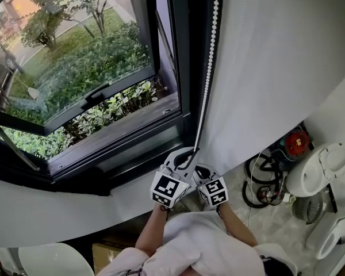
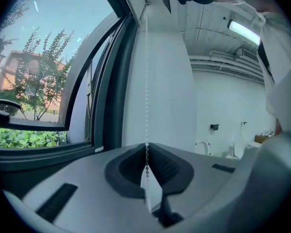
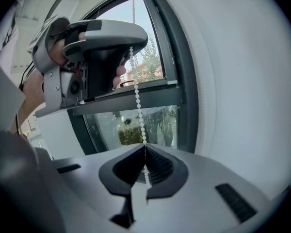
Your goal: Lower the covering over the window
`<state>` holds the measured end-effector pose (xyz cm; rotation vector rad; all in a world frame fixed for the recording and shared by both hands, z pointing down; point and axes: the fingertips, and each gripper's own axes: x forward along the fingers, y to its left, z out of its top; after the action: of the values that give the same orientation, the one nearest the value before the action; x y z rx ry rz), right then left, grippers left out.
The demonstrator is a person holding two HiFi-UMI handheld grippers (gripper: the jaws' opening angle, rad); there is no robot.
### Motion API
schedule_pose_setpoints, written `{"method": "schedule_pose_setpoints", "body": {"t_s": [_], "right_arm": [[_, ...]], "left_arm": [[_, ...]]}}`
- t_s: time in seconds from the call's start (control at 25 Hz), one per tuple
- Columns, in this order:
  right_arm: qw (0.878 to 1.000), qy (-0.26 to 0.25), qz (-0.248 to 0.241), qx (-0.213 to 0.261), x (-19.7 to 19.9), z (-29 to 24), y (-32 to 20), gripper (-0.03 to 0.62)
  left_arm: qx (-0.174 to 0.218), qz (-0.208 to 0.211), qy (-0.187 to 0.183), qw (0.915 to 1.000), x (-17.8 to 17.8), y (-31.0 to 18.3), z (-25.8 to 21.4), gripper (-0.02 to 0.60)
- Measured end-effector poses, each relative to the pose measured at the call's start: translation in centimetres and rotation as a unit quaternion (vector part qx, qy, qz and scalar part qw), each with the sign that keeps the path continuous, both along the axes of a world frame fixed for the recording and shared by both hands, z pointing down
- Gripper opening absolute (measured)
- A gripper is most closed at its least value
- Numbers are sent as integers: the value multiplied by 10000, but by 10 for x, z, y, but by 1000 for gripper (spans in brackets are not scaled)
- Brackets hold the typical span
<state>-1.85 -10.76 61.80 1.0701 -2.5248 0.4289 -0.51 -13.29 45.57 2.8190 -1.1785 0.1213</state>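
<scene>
My left claw (image 2: 146,148) and right claw (image 3: 144,149) both pinch the white bead chain (image 1: 207,68) beside the dark window frame (image 1: 187,50), left above right.

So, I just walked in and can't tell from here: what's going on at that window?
A person holds a gripper in each hand at the dark-framed window. The left gripper and the right gripper both have their fingers shut on the white bead chain hanging beside the frame, the left one above the right. The window shows uncovered in these views, with green shrubs outside.
</scene>
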Motion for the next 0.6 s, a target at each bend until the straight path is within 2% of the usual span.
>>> {"method": "schedule_pose_setpoints", "body": {"t_s": [0.2,0.32,0.44,0.6], "right_arm": [[9995,259,-36,-156,5,20,7,-2],[9987,479,-134,-91,6,24,14,2],[9978,628,-218,21,6,20,21,5],[9983,452,-163,333,9,-10,26,72]], "left_arm": [[-208,-72,64,9997,-1,3,21,20],[-269,-123,140,9995,0,5,27,20],[-264,-139,16,9996,0,3,34,20],[-318,-143,-39,9994,-3,3,42,20]]}}
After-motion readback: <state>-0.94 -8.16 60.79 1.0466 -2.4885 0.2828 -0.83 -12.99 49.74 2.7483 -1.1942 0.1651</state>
